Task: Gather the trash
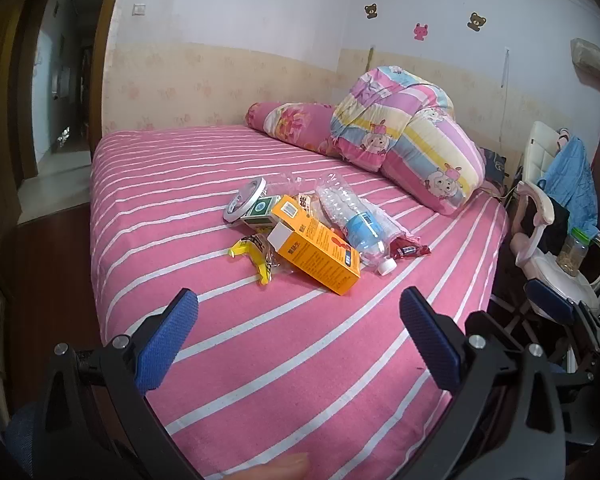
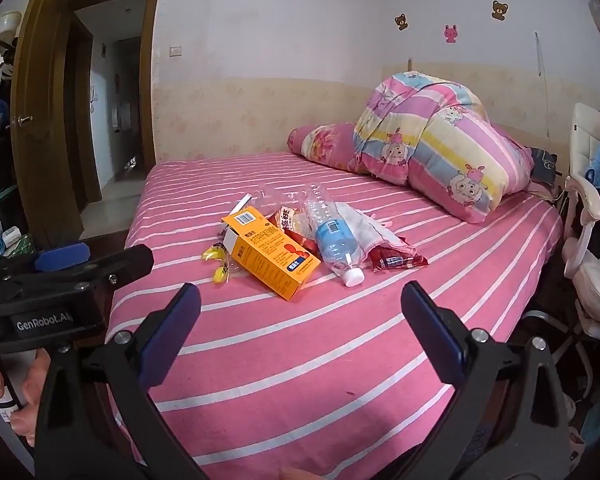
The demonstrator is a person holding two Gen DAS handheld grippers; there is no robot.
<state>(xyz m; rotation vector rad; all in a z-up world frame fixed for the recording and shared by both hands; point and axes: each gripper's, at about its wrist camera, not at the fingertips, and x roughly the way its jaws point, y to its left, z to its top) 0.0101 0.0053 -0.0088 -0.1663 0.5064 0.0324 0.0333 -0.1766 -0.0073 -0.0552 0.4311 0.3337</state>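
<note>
A heap of trash lies in the middle of the pink striped bed point(image 1: 260, 360) point(image 2: 300, 360). It holds an orange carton point(image 1: 316, 252) point(image 2: 272, 252), a crushed clear bottle with a blue label point(image 1: 354, 224) point(image 2: 334, 236), a yellow wrapper point(image 1: 256, 256) point(image 2: 218, 262), a red wrapper point(image 1: 410, 249) point(image 2: 396, 260), a small green carton point(image 1: 262, 212) and a round lid point(image 1: 244, 200). My left gripper point(image 1: 300, 300) and my right gripper point(image 2: 300, 300) both hover open over the bed's near side, short of the heap, nothing between their fingers. The left gripper's body point(image 2: 60, 276) shows at the left of the right wrist view.
A rolled cartoon quilt point(image 1: 412, 140) point(image 2: 440, 148) and a pink pillow point(image 1: 296, 120) lie at the bed's far right. A white chair point(image 1: 540, 208) point(image 2: 588, 240) with a jar point(image 1: 576, 250) and blue cloth stands right of the bed. An open doorway point(image 2: 112, 100) is at the left.
</note>
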